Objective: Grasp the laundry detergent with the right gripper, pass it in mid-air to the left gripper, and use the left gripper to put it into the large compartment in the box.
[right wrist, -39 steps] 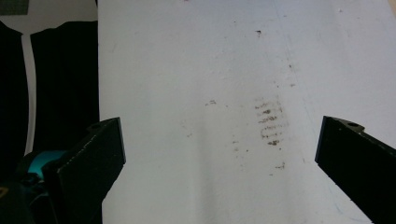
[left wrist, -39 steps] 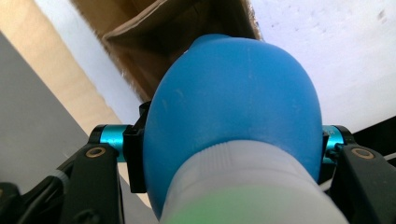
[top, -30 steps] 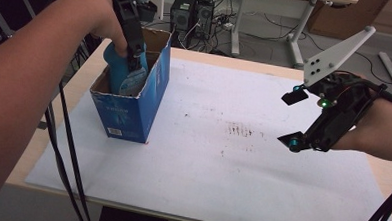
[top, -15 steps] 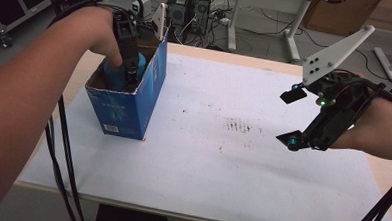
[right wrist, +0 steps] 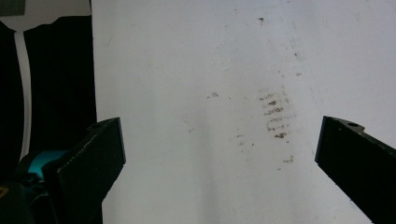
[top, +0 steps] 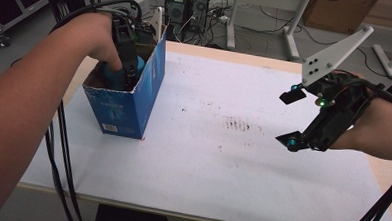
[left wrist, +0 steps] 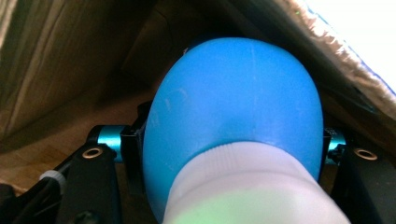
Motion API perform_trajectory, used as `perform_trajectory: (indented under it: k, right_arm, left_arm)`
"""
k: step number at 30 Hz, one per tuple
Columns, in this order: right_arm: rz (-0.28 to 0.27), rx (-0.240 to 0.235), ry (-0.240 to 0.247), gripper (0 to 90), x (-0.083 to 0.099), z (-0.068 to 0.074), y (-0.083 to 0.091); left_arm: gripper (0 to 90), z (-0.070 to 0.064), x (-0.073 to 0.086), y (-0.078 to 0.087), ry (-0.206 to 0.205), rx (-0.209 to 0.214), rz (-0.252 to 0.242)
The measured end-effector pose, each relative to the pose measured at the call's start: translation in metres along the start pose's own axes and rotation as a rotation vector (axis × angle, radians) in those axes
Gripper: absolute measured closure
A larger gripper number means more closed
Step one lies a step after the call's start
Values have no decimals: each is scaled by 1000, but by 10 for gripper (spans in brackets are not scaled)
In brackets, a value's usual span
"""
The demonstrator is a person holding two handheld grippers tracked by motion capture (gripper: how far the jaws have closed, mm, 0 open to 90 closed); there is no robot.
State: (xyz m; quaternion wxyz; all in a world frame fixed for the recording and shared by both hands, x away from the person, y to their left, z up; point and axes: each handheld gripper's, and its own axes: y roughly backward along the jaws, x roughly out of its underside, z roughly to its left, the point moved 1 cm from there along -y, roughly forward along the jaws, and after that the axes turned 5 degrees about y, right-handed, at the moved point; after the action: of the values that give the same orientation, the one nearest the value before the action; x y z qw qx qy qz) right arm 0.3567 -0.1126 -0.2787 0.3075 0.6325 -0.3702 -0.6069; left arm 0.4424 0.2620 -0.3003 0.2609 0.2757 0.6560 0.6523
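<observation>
A blue cardboard box [top: 127, 100] stands open-topped at the table's left. My left gripper [top: 128, 67] reaches down into it, shut on a blue bottle [top: 116, 74] with a white cap. In the left gripper view the blue bottle [left wrist: 233, 112] sits between the jaws, its white cap [left wrist: 252, 191] nearest the camera and the box's brown inner walls [left wrist: 56, 60] around it. My right gripper [top: 289, 118] hovers open over the table's right side with nothing between its jaws; the right gripper view looks down on the white table [right wrist: 210, 70] past the wide-apart jaws.
The white table top [top: 217, 156] bears a dark smudge [top: 238, 125] near its middle. Black cables [top: 62, 149] hang off the left edge. Behind the table are computer towers [top: 181, 10], desk legs and a cardboard box [top: 333, 14] on the floor.
My left gripper has sunk deeper into the blue box with the bottle. The right gripper has barely moved.
</observation>
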Motion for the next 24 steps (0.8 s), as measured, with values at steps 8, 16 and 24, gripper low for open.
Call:
perform_trajectory:
  k: [8,16,24]
  right_arm:
    - [-3,0,-1,6,1,0,2]
    - [-8,6,2,6,2,0,5]
    - [1,17,1,6,3,-1,12]
  left_arm:
    - [306,1,0,13,23,15,-14]
    - [271,0,1,30,42,7,-27]
    - [267,-2,4,51,52,-1,-53]
